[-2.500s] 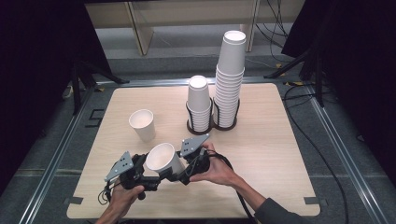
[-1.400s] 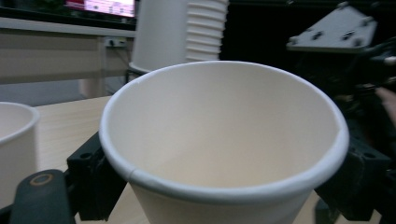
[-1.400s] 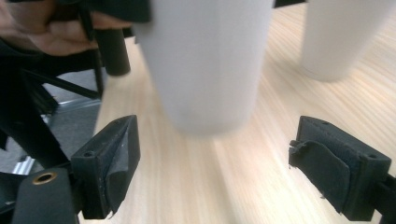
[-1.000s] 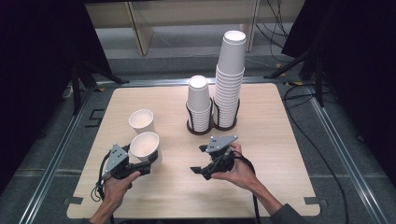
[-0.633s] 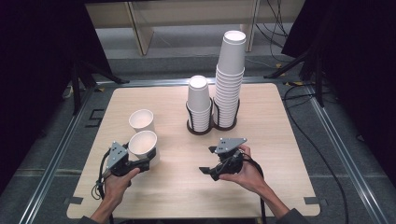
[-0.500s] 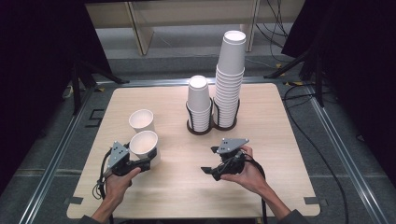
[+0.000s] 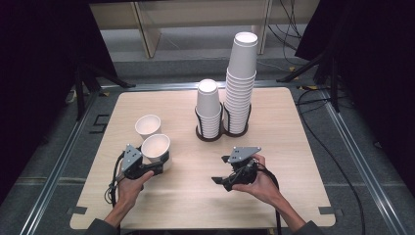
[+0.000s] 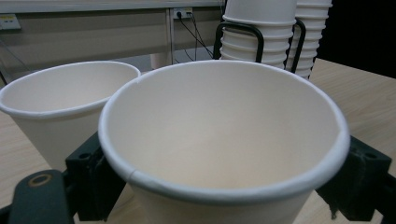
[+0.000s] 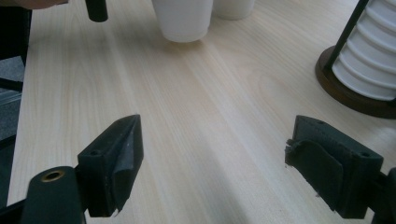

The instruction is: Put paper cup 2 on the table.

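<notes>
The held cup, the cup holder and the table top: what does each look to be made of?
Held cup: likely paper, matt off-white, with a rolled rim and a seam on the inner wall. Cup holder: seemingly thin black metal wire rising from a dark brown round base, possibly wood or plastic. Table top: light wood or wood-look laminate, with straight grain lines and a faint sheen; which one is unclear.

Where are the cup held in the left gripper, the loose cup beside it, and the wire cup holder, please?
held cup (image 8: 224, 135), left gripper view, inner wall.
loose cup (image 7: 147, 125), high view, inside.
wire cup holder (image 7: 216, 136), high view, dark base.
</notes>
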The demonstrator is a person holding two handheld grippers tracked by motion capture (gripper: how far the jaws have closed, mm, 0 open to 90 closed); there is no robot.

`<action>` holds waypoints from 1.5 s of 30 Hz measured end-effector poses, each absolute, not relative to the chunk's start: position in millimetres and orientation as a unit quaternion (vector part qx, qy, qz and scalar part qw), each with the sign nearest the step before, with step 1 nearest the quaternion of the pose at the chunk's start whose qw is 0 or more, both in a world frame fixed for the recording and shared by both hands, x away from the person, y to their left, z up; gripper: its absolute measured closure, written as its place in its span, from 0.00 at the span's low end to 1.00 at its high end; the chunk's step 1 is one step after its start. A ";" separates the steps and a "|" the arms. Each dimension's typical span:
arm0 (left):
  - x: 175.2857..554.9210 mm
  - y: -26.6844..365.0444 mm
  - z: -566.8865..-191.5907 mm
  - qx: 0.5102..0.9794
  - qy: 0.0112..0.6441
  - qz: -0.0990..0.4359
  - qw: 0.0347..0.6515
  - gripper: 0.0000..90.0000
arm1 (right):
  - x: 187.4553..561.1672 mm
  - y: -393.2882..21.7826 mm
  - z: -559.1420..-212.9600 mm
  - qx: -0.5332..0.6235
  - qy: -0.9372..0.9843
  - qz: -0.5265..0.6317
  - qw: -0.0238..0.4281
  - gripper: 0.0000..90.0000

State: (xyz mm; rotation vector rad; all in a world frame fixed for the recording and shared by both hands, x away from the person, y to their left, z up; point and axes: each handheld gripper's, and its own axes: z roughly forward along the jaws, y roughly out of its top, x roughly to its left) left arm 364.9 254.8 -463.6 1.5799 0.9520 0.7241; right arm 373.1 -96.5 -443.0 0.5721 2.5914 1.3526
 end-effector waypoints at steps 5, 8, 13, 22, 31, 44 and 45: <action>372.9 249.4 -466.9 0.668 0.402 0.304 0.547 0.15 | 372.6 -95.5 -443.8 0.192 0.868 0.452 0.073 0.21; 377.5 244.3 -470.3 0.666 0.403 0.301 0.551 0.15 | 372.8 -95.5 -444.7 0.194 0.866 0.455 0.071 0.21; 381.5 239.7 -472.4 0.670 0.406 0.299 0.545 0.15 | 372.9 -95.5 -444.8 0.193 0.868 0.453 0.068 0.21; 390.1 234.7 -478.9 0.674 0.406 0.308 0.535 0.15 | 371.8 -93.7 -445.4 0.190 0.869 0.454 0.061 0.21; 392.9 232.6 -482.7 0.677 0.393 0.324 0.532 0.13 | 370.6 -93.3 -445.4 0.195 0.869 0.451 0.055 0.21; 390.7 239.7 -489.3 0.683 0.395 0.308 0.531 0.12 | 370.9 -92.5 -445.6 0.177 0.871 0.454 0.061 0.21; 390.2 239.9 -489.9 0.684 0.396 0.306 0.531 0.13 | 370.9 -92.3 -445.7 0.176 0.871 0.455 0.061 0.21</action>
